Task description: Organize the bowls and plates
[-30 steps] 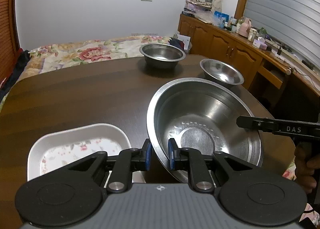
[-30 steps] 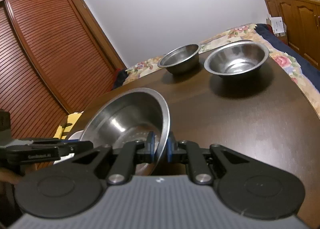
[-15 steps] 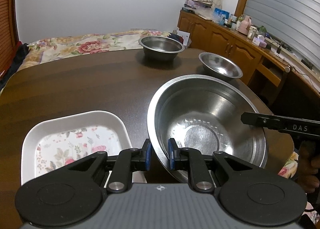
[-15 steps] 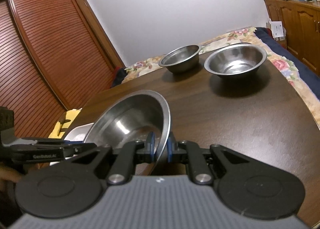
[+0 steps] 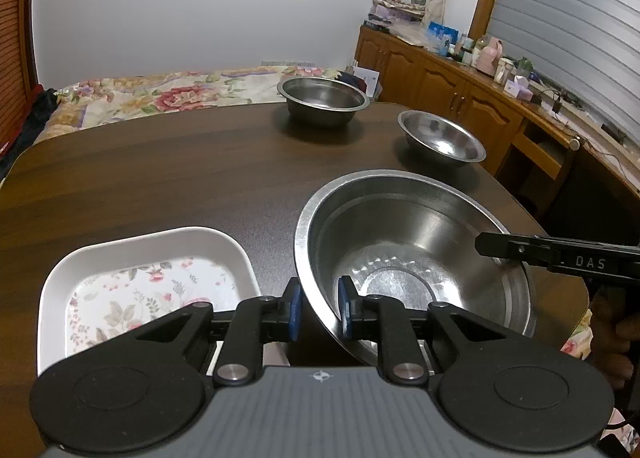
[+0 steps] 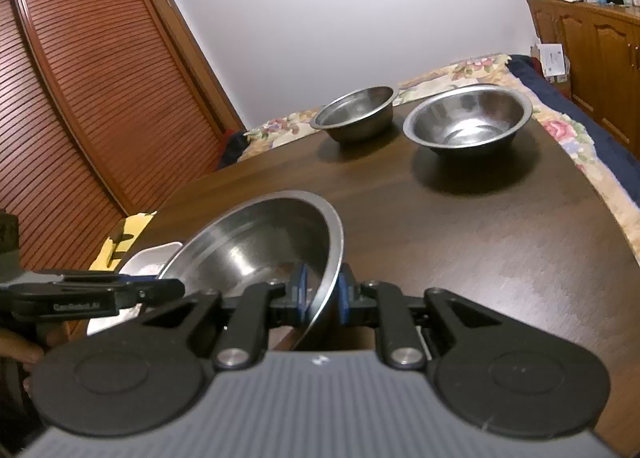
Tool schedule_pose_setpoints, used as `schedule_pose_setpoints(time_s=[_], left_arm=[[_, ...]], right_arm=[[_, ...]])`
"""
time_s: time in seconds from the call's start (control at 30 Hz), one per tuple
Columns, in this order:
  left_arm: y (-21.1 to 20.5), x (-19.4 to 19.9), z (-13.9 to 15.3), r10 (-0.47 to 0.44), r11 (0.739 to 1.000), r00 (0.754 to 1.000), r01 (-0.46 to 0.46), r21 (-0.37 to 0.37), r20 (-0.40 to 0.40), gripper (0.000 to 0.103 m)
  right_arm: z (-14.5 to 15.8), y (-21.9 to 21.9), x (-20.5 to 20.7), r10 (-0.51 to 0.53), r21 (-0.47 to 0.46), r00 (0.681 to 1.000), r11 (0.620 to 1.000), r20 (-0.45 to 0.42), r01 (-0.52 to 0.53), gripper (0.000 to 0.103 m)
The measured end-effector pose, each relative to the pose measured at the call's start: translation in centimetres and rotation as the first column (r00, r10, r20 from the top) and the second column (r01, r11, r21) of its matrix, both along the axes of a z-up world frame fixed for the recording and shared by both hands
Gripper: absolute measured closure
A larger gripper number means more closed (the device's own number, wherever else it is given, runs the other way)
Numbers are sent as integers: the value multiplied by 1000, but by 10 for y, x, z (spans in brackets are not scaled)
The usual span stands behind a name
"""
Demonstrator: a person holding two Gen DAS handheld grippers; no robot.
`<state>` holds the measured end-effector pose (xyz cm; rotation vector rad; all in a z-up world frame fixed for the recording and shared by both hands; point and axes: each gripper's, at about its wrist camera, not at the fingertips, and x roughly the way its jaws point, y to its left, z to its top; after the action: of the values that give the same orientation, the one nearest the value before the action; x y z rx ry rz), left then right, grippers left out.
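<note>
Since big bowl is wide: two-point hold, opposite rims.
Left gripper (image 5: 319, 308): jaws clamped on near rim of large steel bowl (image 5: 412, 258).
Right gripper (image 6: 320, 296): jaws clamped on far rim.
Bowl: at worktop (image 5: 160, 186) front, beside floral plate (image 5: 140, 286).
Left view only: full plate.
Right view only: bowl tilt.

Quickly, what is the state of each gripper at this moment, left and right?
Left gripper: closed on the near rim of the large steel bowl.
Right gripper: closed on the same bowl's opposite rim.
</note>
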<state>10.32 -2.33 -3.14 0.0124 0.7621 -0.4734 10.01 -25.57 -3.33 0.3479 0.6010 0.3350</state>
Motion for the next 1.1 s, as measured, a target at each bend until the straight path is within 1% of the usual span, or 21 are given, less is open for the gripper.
schedule_pose_setpoints(time_s=[0.23, 0.43, 0.6, 0.67, 0.77, 0.83, 0.87, 0.9, 0.93, 0.97, 1.03, 1.07, 1.1], left_arm=[[5, 0, 4, 10, 1000, 1000, -10, -1, 15, 82], [9, 1, 11, 21, 1000, 999, -21, -13, 30, 82], [11, 0, 22, 27, 1000, 998, -26, -16, 60, 82], [11, 0, 26, 28, 1000, 997, -27, -12, 75, 82], [10, 2, 32, 24, 1000, 996, -23, -14, 89, 82], [9, 3, 35, 21, 1000, 995, -20, -14, 98, 82], [8, 3, 36, 19, 1000, 995, -18, -14, 102, 82], [7, 4, 38, 16, 1000, 994, -15, -13, 107, 80], [5, 6, 40, 12, 1000, 994, -11, -11, 112, 77], [3, 7, 43, 9, 1000, 993, -7, -11, 120, 75], [-1, 10, 47, -2, 1000, 991, 3, -13, 135, 66], [-3, 11, 48, -7, 1000, 990, 9, -14, 141, 64], [-5, 14, 50, -10, 1000, 989, 13, -16, 147, 60]], right_arm=[[10, -5, -3, -22, -43, 999, 999, 33, 23, 84], [31, -9, -9, -34, -94, 995, 995, 93, 43, 84], [46, -7, -11, -33, -138, 989, 989, 144, 53, 84], [50, -7, -11, -33, -144, 987, 988, 159, 57, 80], [54, -6, -11, -31, -156, 984, 986, 173, 58, 77], [56, -5, -10, -31, -171, 982, 983, 185, 63, 64], [57, -6, -10, -34, -178, 981, 982, 192, 68, 60], [58, -7, -10, -36, -182, 980, 981, 197, 73, 52], [60, -7, -9, -38, -187, 979, 979, 203, 77, 41], [61, -9, -8, -41, -193, 976, 978, 213, 84, 35], [64, -12, -8, -55, -205, 970, 973, 235, 105, 11], [65, -13, -7, -57, -217, 967, 970, 248, 113, 6], [66, -15, -6, -60, -230, 964, 966, 258, 121, 0]])
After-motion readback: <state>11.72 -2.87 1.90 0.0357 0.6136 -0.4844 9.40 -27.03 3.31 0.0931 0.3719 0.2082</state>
